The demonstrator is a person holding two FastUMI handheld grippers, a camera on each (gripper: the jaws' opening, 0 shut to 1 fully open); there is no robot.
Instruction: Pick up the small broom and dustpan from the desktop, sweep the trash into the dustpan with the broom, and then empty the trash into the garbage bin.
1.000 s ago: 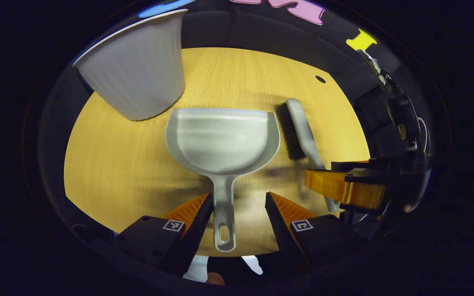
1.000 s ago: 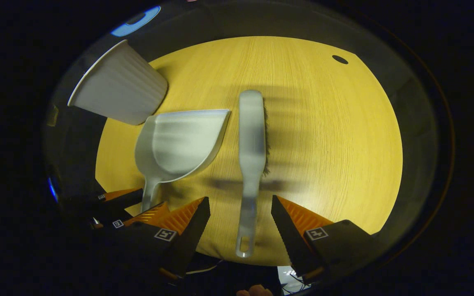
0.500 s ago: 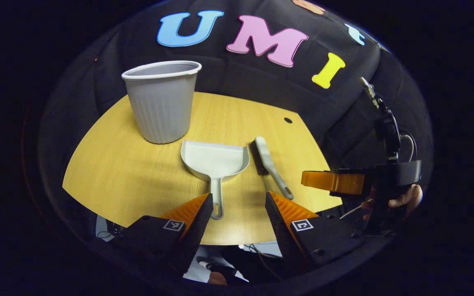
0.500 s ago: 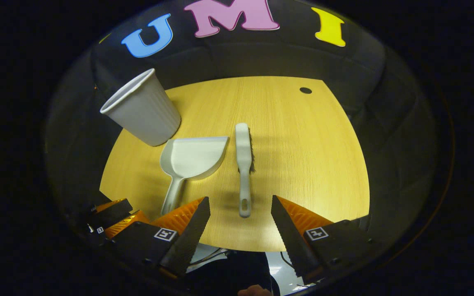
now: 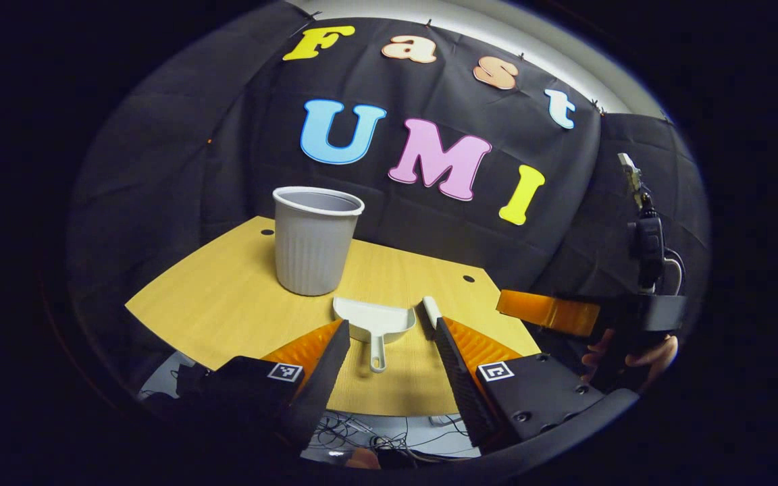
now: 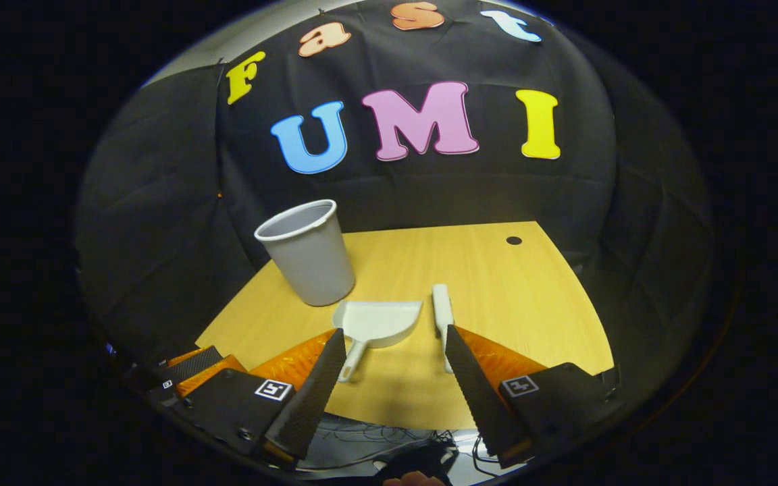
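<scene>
Both tools are held back off the near edge of the counter [image 6: 531, 317], well above and short of the things on it.

Left tool [image 5: 389, 358]: jaws spread wide, nothing between them. Lined up on the dustpan [image 5: 375, 322], whose handle points back toward it, a ready approach for a handle grasp.

Right tool [image 6: 396, 368]: jaws likewise wide apart, empty. It also shows at the right of the left gripper view, a hand [image 5: 632, 358] wrapped round its body. The broom [image 6: 442, 312] lies just ahead, partly hidden behind the right finger, handle toward the tool.

Layout: dustpan flat on the counter, mouth facing away, broom just beside it on the right, roughly parallel, the two apart by a narrow gap. Bin [image 6: 308, 253] upright behind the dustpan to the left, near it, open top clear for tipping. Side-by-side placement suits one tool per item.

No trash can be made out on the wood from here; too small or absent, cannot tell.

Judgement: pick-up not yet begun; both tools would need to come forward and down onto the handles.
</scene>
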